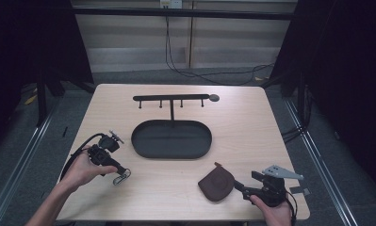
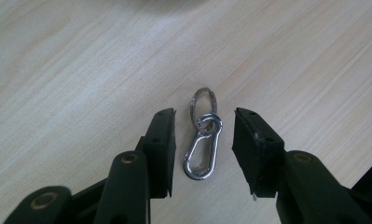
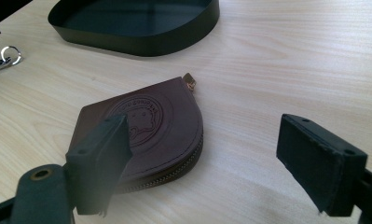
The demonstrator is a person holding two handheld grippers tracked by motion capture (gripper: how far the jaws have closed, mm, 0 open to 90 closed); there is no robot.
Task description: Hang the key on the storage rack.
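A silver carabiner clip with a key ring (image 2: 202, 142) lies flat on the wooden table, seen small near the front left (image 1: 121, 177). My left gripper (image 2: 203, 149) hangs over it, open, its jaws standing either side of the clip without touching it. A brown leather coin pouch (image 3: 148, 128) with an embossed round stamp and a zip lies near the front right (image 1: 216, 183). My right gripper (image 3: 202, 163) is open just behind the pouch, its left jaw overlapping the pouch's near edge; in the high view this gripper (image 1: 240, 186) sits right of the pouch.
A black oval tray (image 1: 170, 151) sits mid-table, its wall (image 3: 141, 44) beyond the pouch. A black hook rack (image 1: 171, 98) stands behind the tray. Bare wood lies between tray and front edge. The table edges drop off close to both hands.
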